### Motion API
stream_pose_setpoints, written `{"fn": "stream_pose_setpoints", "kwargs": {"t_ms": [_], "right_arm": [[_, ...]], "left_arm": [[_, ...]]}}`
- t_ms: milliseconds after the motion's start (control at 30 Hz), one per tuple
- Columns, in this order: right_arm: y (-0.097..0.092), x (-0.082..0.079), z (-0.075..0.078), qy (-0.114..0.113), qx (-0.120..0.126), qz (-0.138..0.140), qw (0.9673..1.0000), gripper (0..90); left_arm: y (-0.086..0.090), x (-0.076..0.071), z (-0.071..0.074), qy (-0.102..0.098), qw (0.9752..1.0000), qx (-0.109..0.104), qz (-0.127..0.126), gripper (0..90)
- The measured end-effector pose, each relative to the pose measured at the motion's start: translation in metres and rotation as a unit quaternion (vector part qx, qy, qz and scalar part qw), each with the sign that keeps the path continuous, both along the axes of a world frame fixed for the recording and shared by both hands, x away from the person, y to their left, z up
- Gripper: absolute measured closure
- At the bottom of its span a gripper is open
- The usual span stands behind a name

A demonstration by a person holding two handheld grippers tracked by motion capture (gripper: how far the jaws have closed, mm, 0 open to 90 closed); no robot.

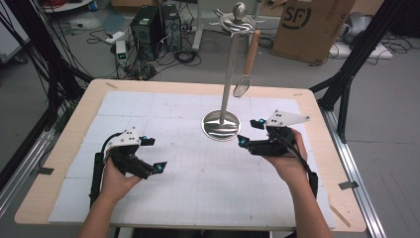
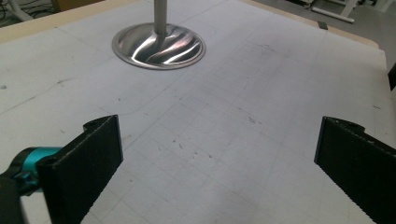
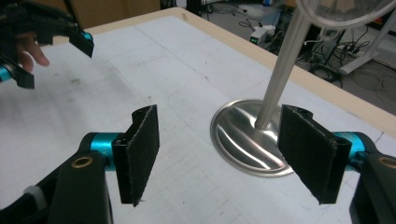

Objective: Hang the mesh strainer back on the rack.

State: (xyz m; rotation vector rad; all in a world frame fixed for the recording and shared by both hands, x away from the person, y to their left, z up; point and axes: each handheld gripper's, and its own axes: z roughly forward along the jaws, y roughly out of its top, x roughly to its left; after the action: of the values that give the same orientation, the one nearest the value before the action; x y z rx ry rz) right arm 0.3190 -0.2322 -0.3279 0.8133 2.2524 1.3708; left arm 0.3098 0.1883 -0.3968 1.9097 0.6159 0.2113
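Both tongs hang released over the white mat (image 1: 163, 116). The left gripper (image 1: 154, 154) and right gripper (image 1: 250, 132) flank the steel stand (image 1: 229, 74), whose base sits just ahead of the right one. What looks like a wooden-handled strainer (image 1: 249, 62) hangs above.

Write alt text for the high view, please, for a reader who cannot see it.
A person's two hands each hold an open black claw, left claw and right claw, above a white mat on a wooden table. Between them, farther back, stands a metal stand with a wooden-handled strainer hanging from it.
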Motion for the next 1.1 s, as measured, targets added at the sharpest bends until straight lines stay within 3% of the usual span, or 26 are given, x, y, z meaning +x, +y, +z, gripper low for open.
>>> {"fn": "stream_pose_setpoints", "kwargs": {"t_ms": [500, 1100], "right_arm": [[0.004, -0.007, -0.044, 0.026, -0.011, 0.012, 0.9995, 28.2], [0.006, -0.015, -0.07, 0.041, -0.004, 0.021, 0.9989, 24.1]], "left_arm": [[0.0, 0.0, 0.0, 0.001, 1.0, 0.003, 0.0, 1.6], [-0.002, 0.002, -0.004, 0.01, 0.9999, 0.009, 0.001, 1.6]]}}
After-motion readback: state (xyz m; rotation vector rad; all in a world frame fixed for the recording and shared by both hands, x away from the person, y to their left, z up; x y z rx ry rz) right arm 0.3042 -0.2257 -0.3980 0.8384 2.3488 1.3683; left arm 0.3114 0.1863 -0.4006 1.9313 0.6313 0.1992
